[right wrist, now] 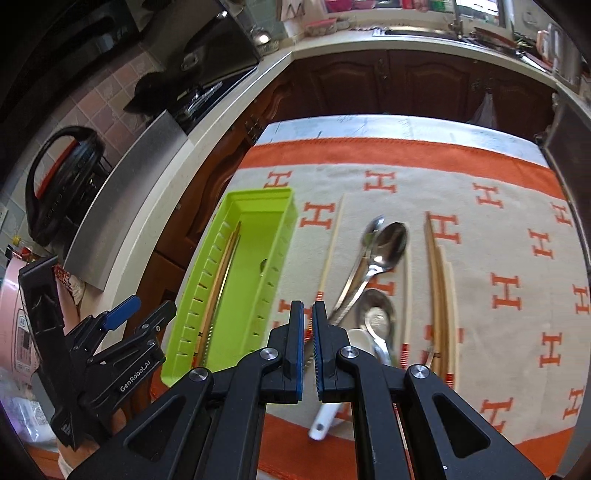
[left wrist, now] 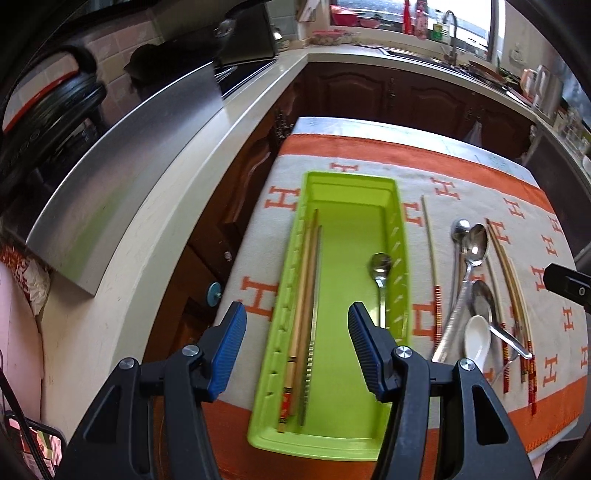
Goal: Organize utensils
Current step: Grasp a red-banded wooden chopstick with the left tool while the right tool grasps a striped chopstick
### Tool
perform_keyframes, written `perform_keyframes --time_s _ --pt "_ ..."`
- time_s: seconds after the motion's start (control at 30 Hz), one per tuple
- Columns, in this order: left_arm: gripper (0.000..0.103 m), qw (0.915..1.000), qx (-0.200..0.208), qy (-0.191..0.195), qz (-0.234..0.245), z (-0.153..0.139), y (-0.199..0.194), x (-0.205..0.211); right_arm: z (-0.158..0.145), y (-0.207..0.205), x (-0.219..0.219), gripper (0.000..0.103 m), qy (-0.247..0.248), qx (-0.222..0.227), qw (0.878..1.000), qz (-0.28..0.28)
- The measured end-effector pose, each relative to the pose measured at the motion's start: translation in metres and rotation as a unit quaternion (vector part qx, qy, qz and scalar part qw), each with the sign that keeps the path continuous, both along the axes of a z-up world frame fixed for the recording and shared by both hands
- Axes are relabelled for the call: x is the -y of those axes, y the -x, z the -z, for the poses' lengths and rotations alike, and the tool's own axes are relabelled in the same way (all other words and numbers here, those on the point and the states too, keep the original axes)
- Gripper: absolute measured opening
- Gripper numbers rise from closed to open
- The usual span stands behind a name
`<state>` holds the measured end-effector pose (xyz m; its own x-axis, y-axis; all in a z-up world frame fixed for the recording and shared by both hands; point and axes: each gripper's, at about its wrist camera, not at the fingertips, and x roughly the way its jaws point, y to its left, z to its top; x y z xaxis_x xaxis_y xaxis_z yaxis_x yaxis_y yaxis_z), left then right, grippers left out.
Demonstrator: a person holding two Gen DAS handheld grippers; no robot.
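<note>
A lime green tray (left wrist: 400, 258) lies lengthwise on the cloth. Several chopsticks (left wrist: 304, 295) rest along its left side and a metal spoon (left wrist: 380, 273) along its right. My left gripper (left wrist: 295, 314) hovers open over the tray's near half, nothing between its pads; it also shows at the left of the right wrist view (right wrist: 149, 308). Right of the tray lie a single chopstick (right wrist: 330, 247), metal spoons (right wrist: 388, 243), a white ceramic spoon (right wrist: 325, 421) and a chopstick bundle (right wrist: 439, 280). My right gripper (right wrist: 308, 306) is shut and empty above the white spoon.
An orange and cream cloth (right wrist: 498, 240) with H letters covers the table. A pale kitchen counter (left wrist: 155, 206) with a steel panel (left wrist: 122, 192) runs along the left. Dark wooden cabinets (right wrist: 406, 81) stand behind the table, and a sink (right wrist: 417, 33) is at the back.
</note>
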<state>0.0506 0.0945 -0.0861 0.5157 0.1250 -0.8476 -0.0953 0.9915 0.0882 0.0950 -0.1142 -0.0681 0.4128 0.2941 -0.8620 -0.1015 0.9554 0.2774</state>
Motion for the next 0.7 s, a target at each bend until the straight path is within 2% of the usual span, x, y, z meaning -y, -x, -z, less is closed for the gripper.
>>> perform_keyframes --time_s 0.27,0.4,0.63,0.7 --pt "0.056 0.9984 0.000 -0.025 0.051 -0.015 -0.004 0.058 -0.003 0.026 0.090 0.005 -0.032 0.000 0.998 0.057" --pt "0.056 0.9972 -0.007 -0.032 0.067 -0.014 -0.007 0.080 0.003 0.032 0.119 0.005 -0.038 -0.002 0.996 0.077" --pt "0.056 0.9946 -0.035 -0.004 0.098 0.001 -0.029 0.102 0.024 0.035 0.149 0.005 -0.047 -0.014 0.994 0.096" --pt "0.050 0.9933 -0.046 0.002 0.106 0.007 -0.041 0.108 0.032 0.033 0.154 0.005 -0.050 -0.020 0.994 0.099"
